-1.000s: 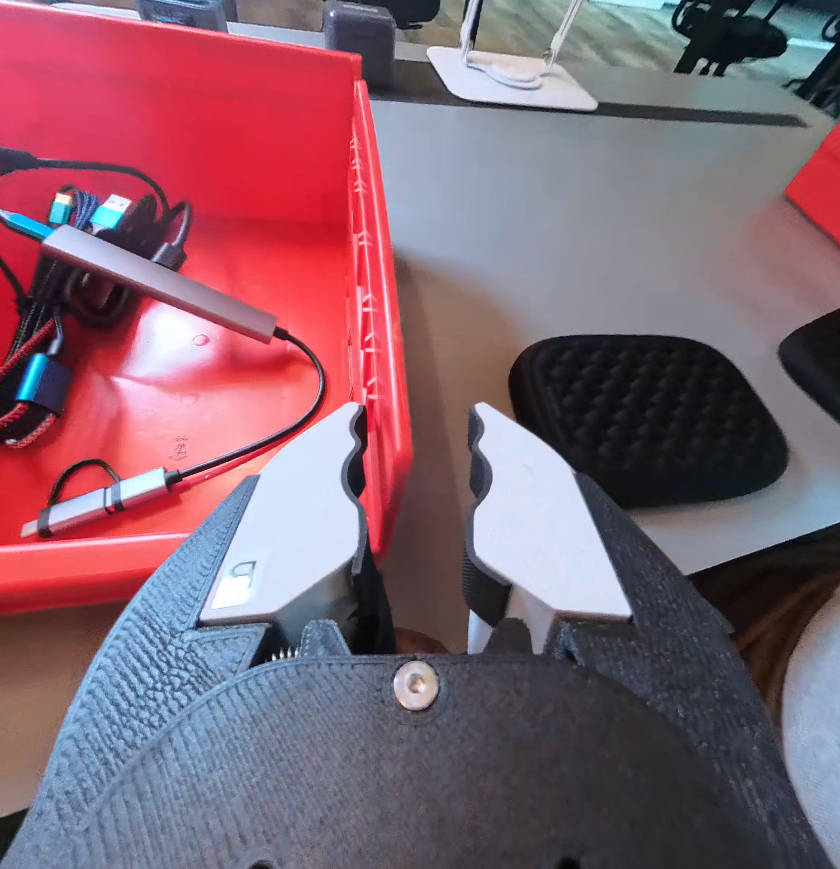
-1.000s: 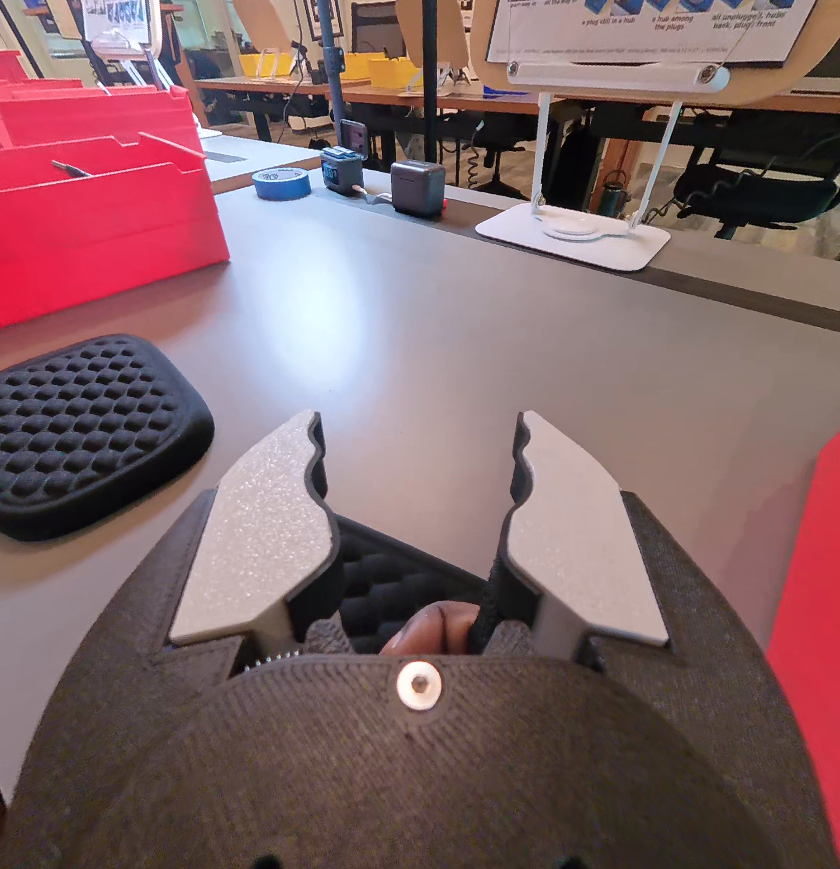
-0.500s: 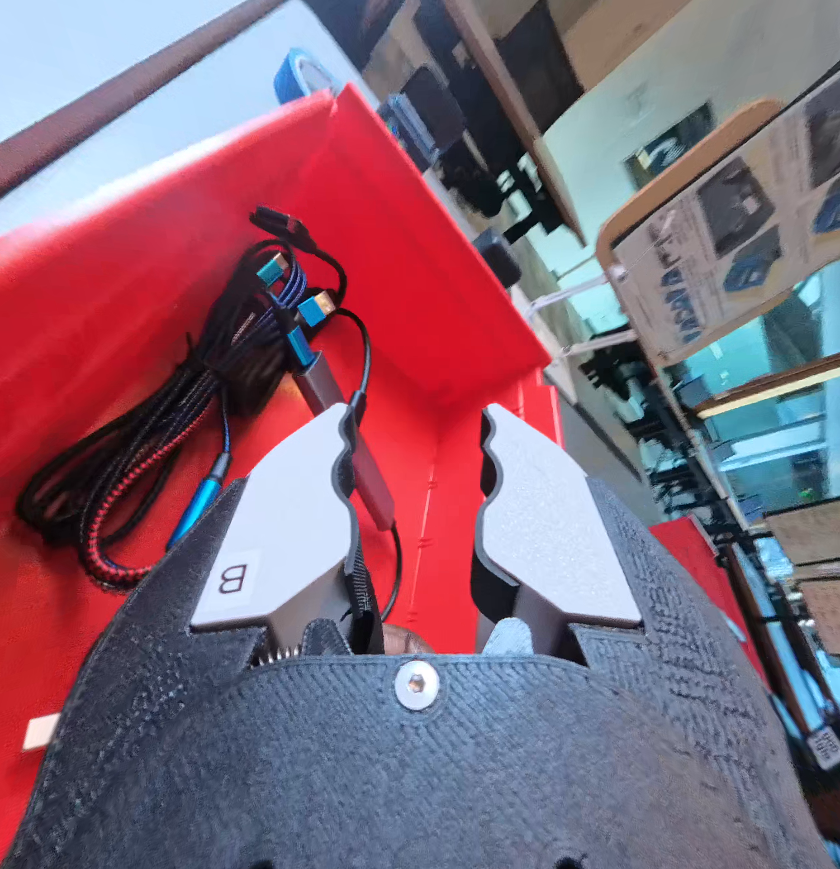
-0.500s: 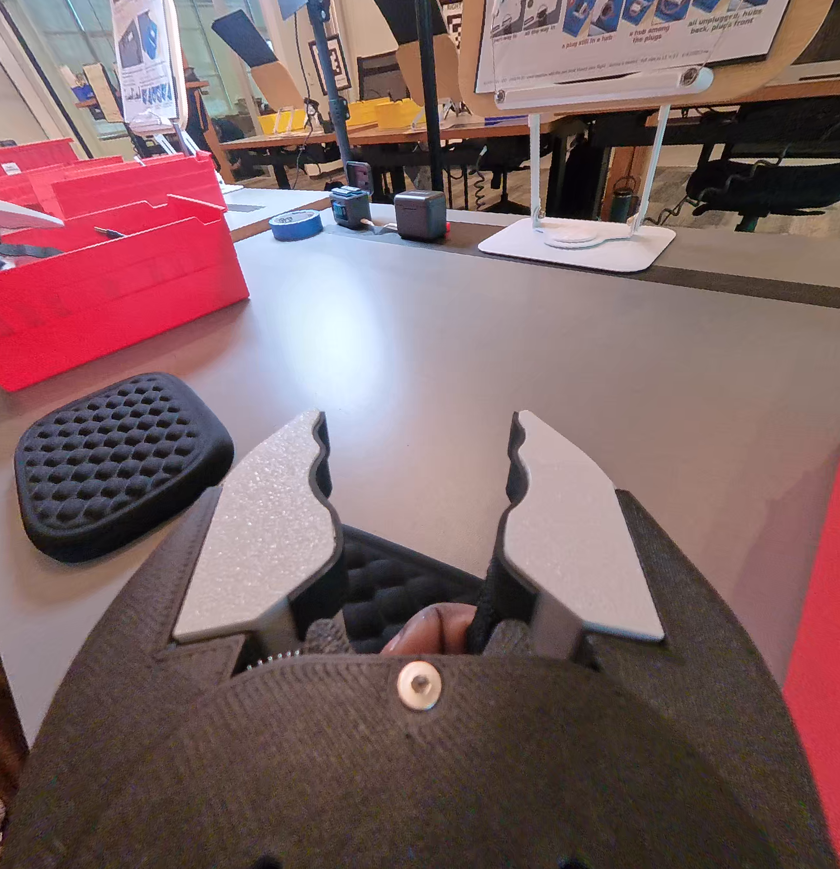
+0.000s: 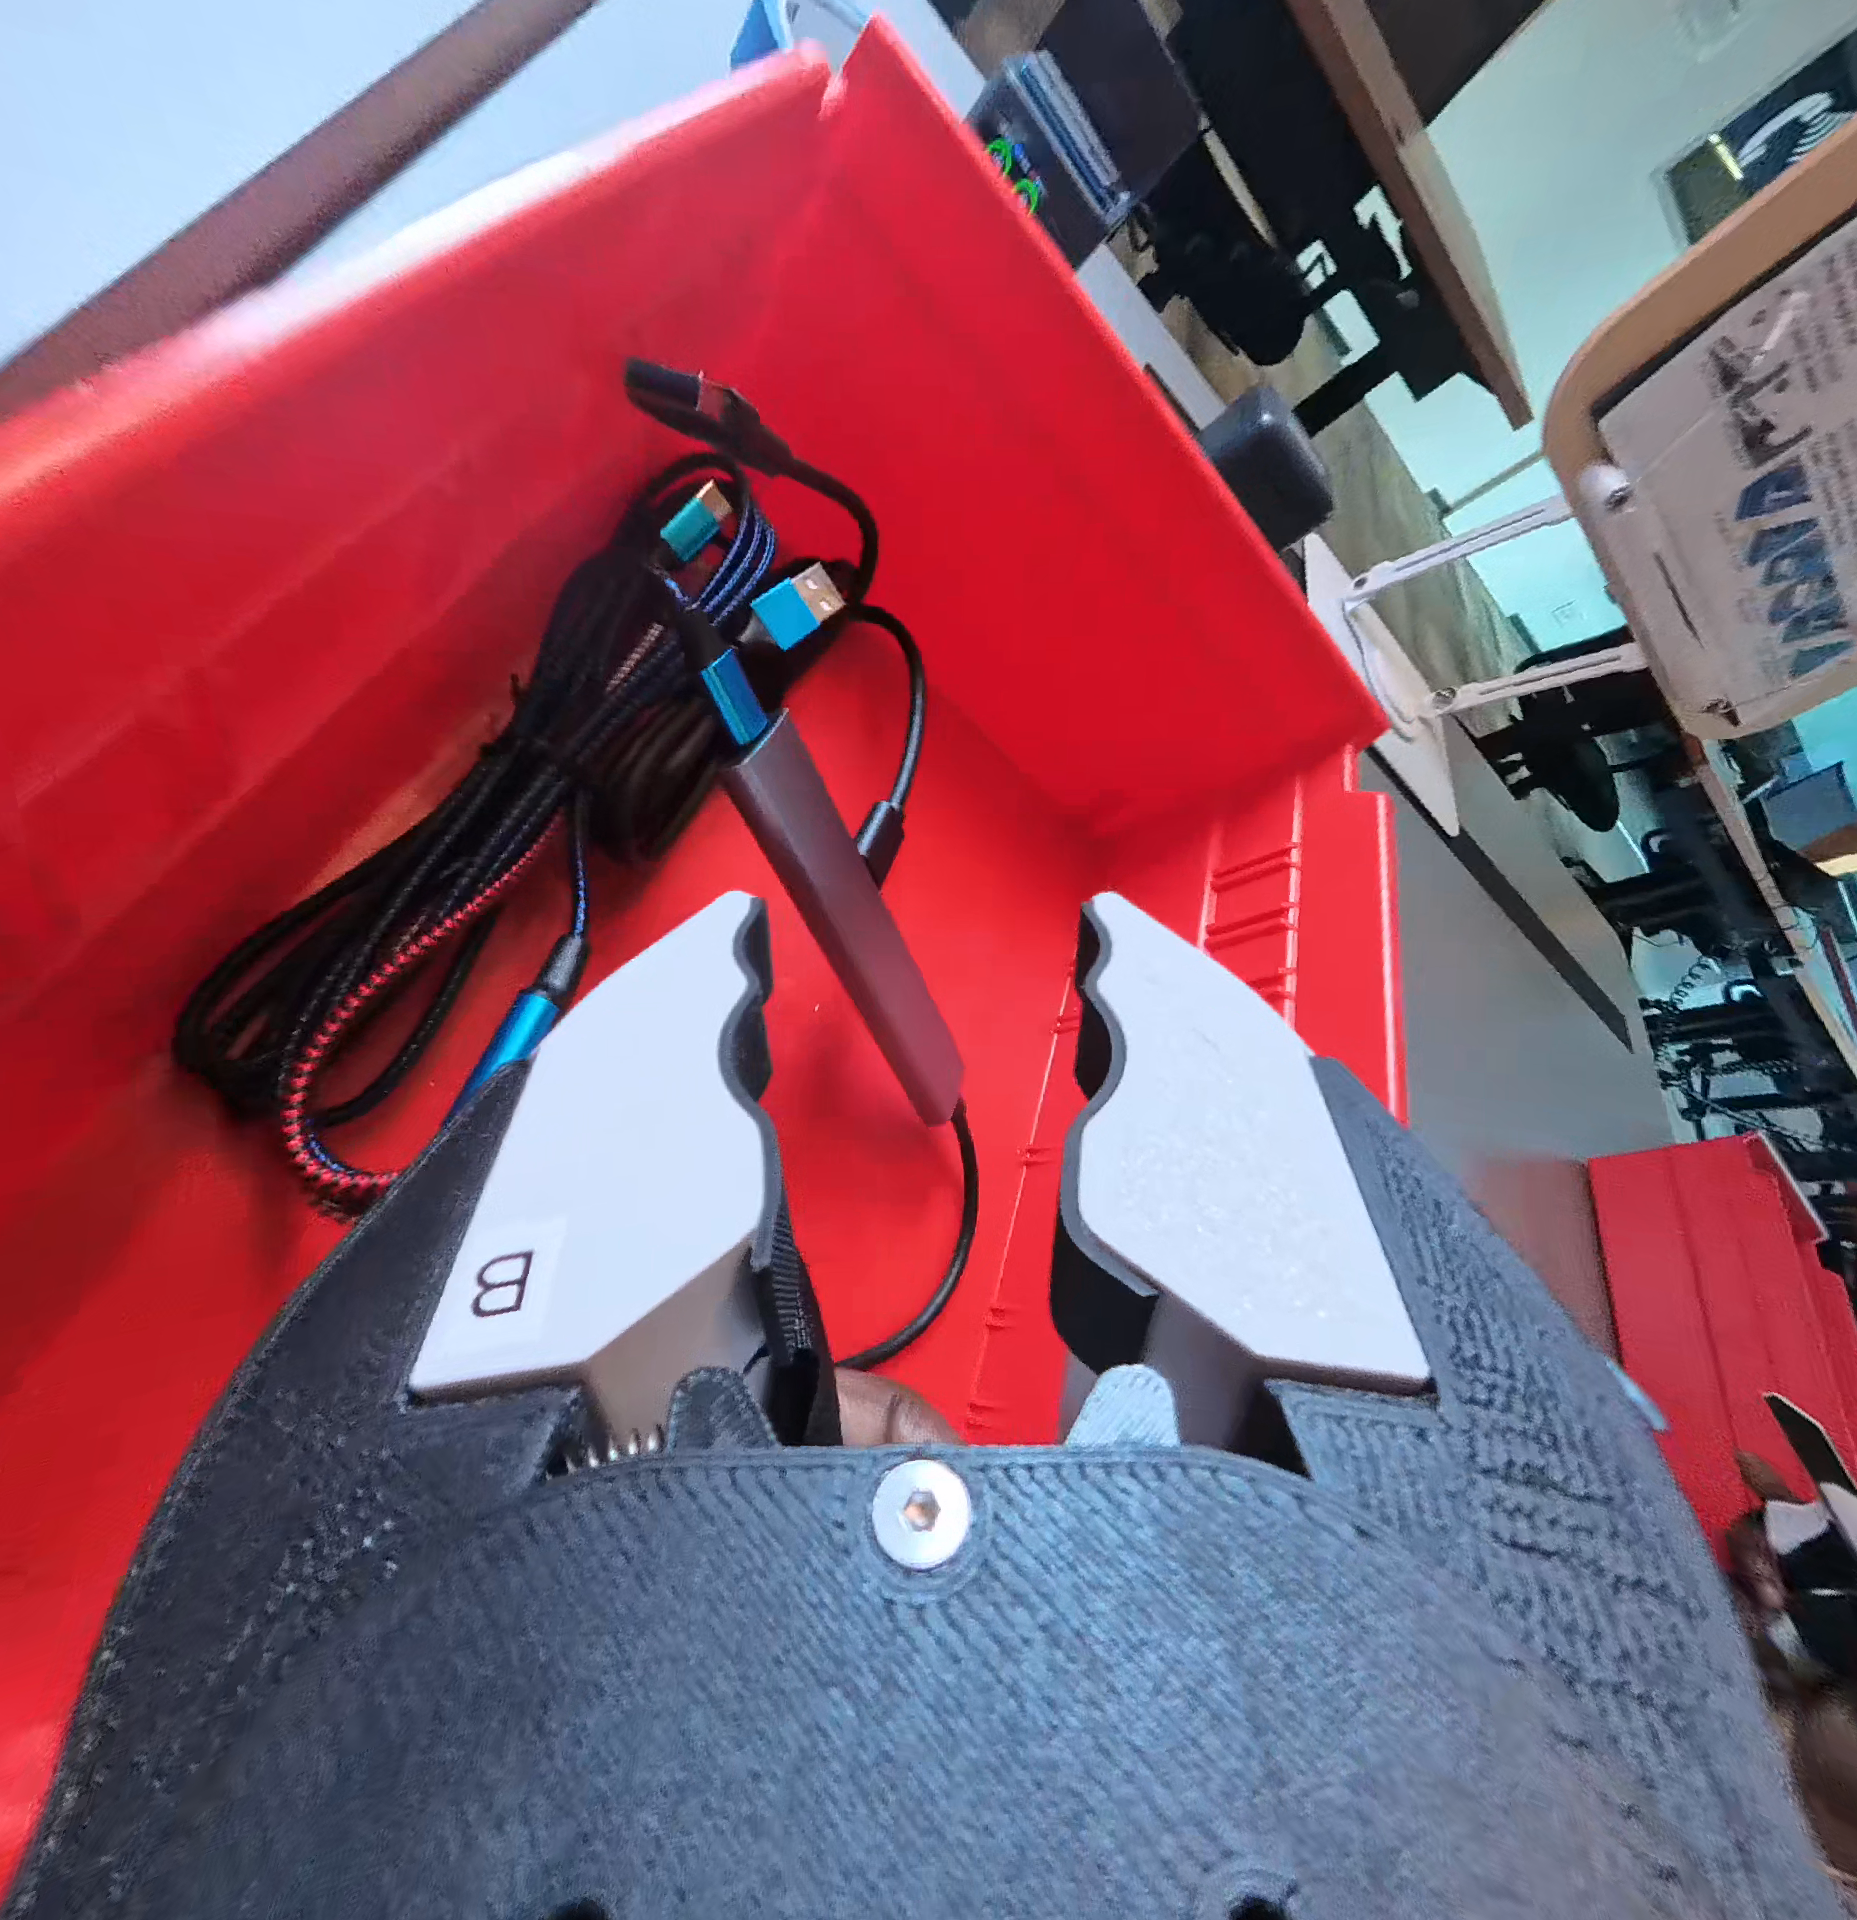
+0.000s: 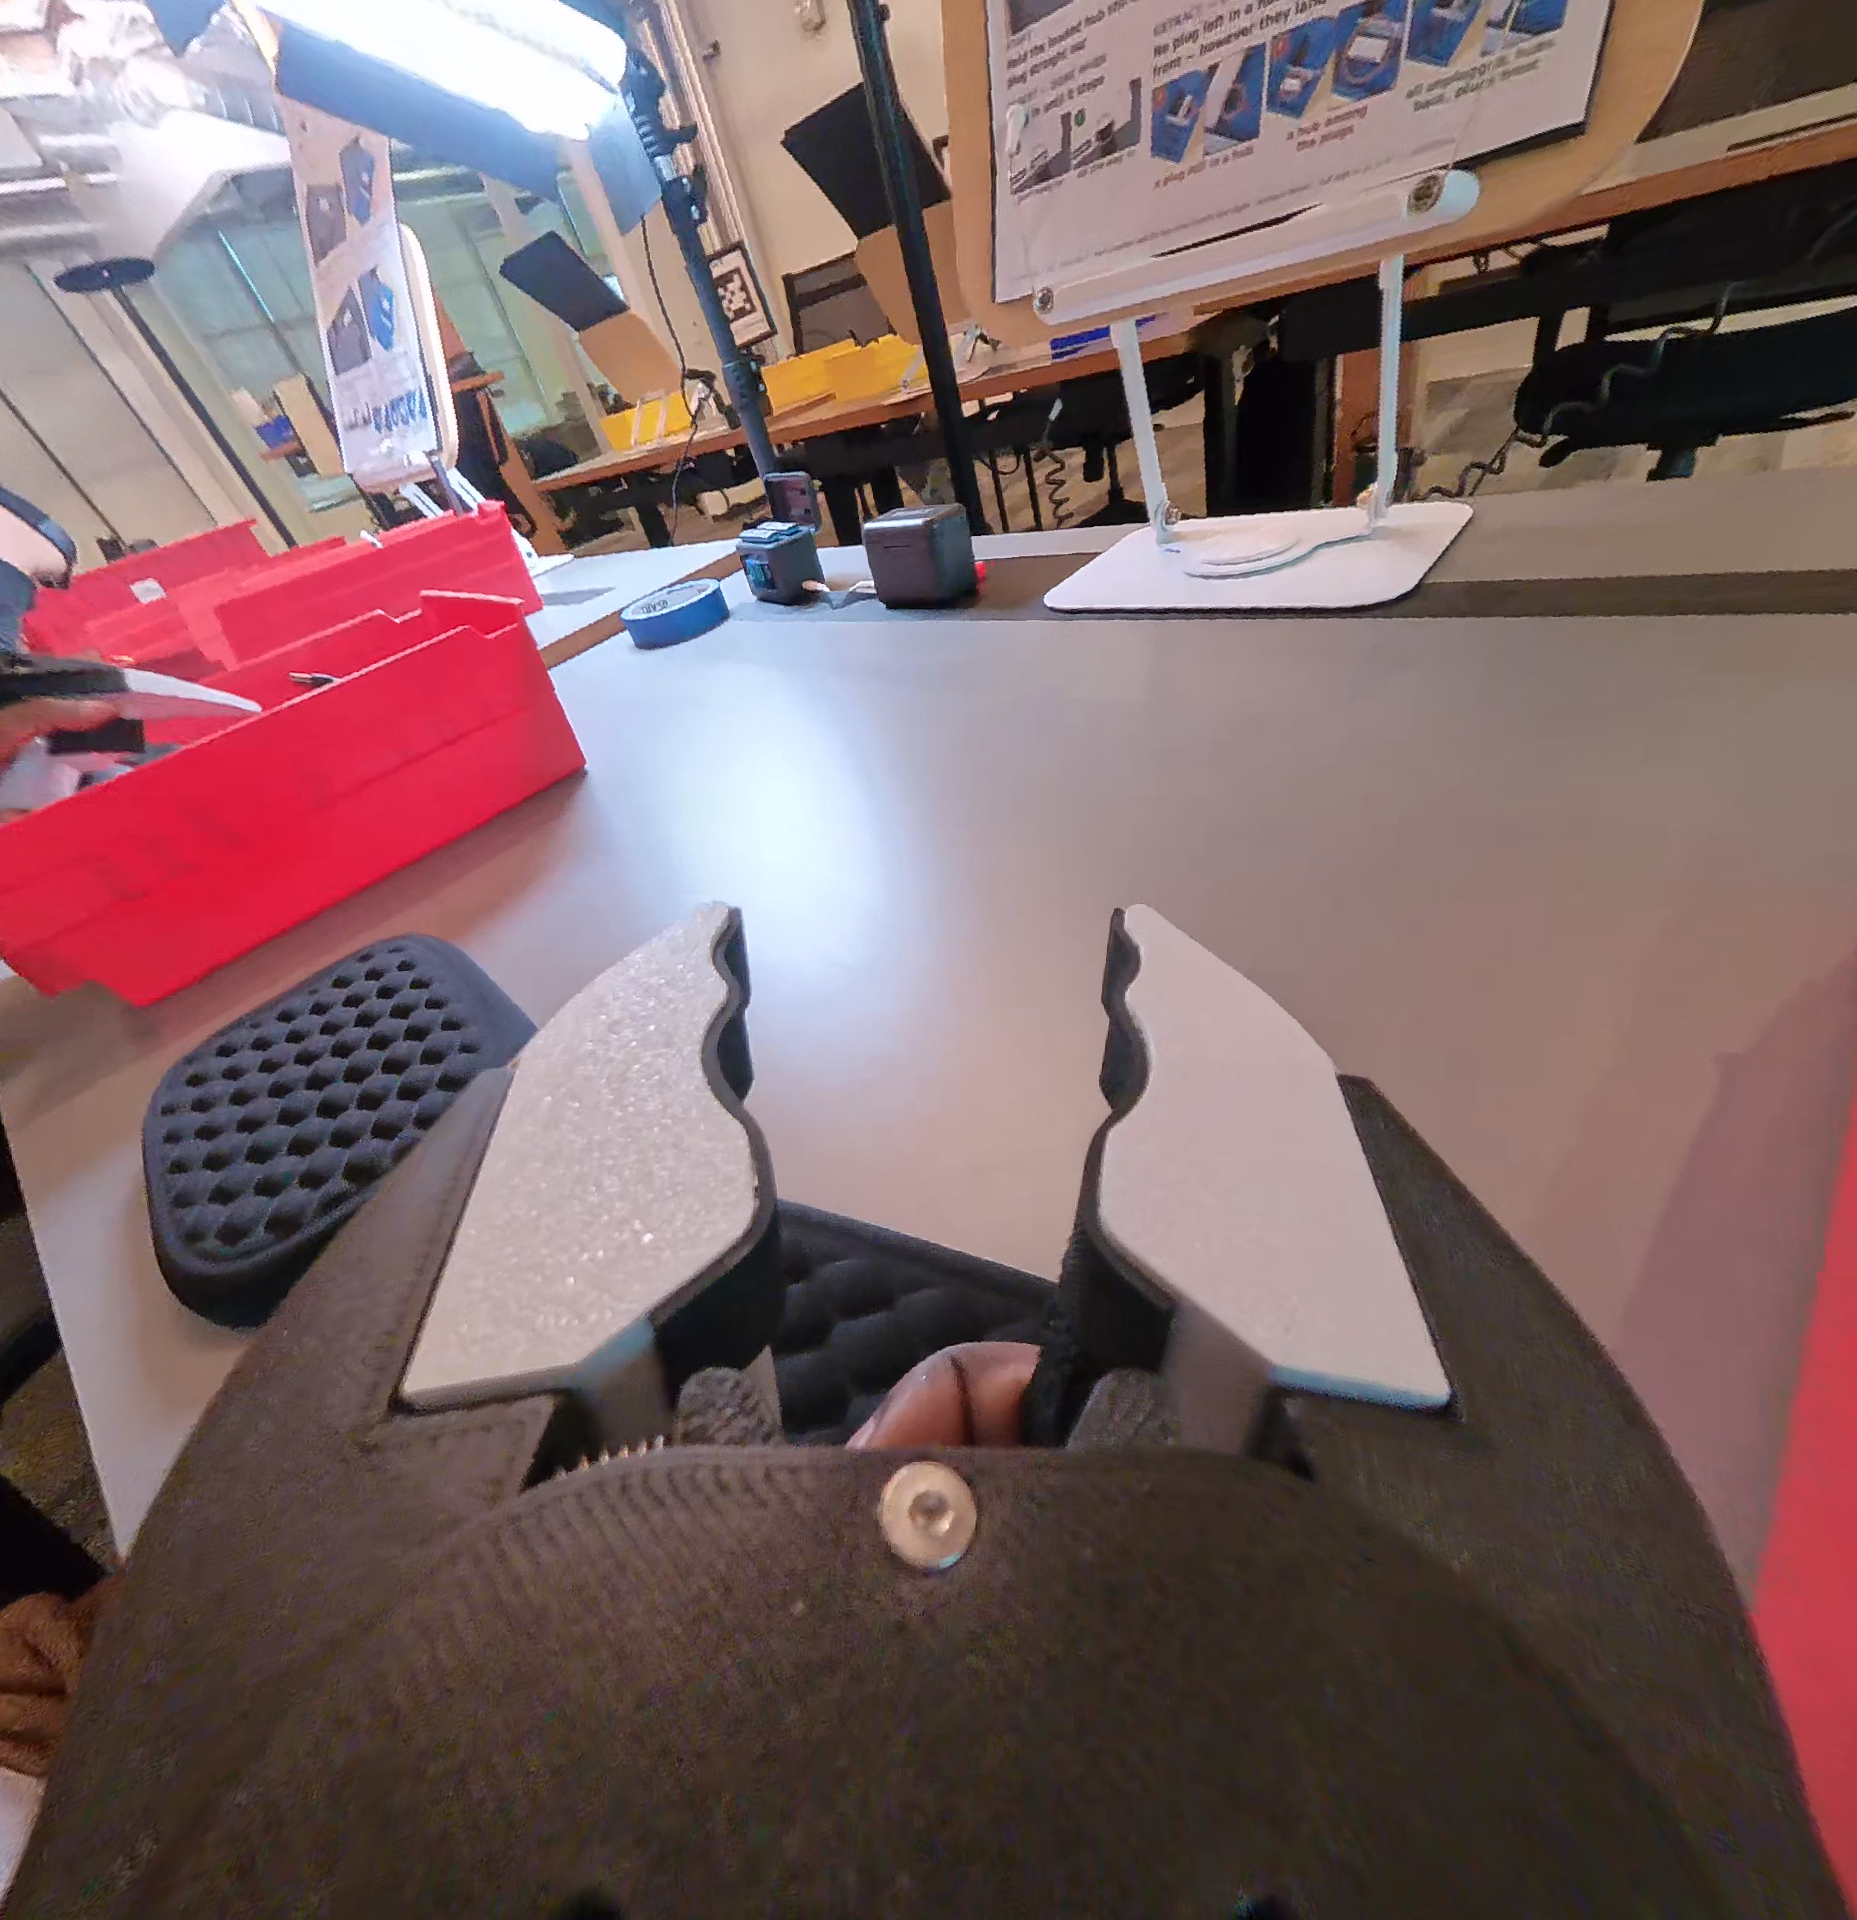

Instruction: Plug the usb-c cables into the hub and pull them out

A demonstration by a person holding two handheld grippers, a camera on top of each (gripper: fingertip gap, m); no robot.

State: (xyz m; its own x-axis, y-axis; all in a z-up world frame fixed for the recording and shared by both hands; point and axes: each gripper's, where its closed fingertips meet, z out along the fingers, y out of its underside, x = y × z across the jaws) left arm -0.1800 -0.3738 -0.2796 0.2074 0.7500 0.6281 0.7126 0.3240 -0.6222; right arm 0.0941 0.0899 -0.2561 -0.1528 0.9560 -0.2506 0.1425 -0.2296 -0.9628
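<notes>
the slim grey metal usb hub [image 5: 841,904] lies in the red plastic bin [image 5: 280,540], long axis running toward the left gripper [image 5: 919,997], jaws wide and empty; the right gripper [image 6: 924,1029] gapes wide over the grey table [image 6: 1215,790].

The hub [image 5: 841,914] lies in the bin [image 5: 1007,416], right of the cables [image 5: 436,894].

Hidden ends, cropped edges, blurred background

The left gripper [image 5: 922,1023] body covers the hub [image 5: 841,914] lead's lower run and the near ends of the cables [image 5: 425,894]; the bin [image 5: 280,468] runs off the frame at left. In the right wrist view a second pad [image 6: 882,1309] shows only between the right gripper [image 6: 924,1023] fingers, a red edge [image 6: 1838,1455] is cropped at right, and the left gripper's tip [image 6: 186,696] is cut by the left border.
</notes>
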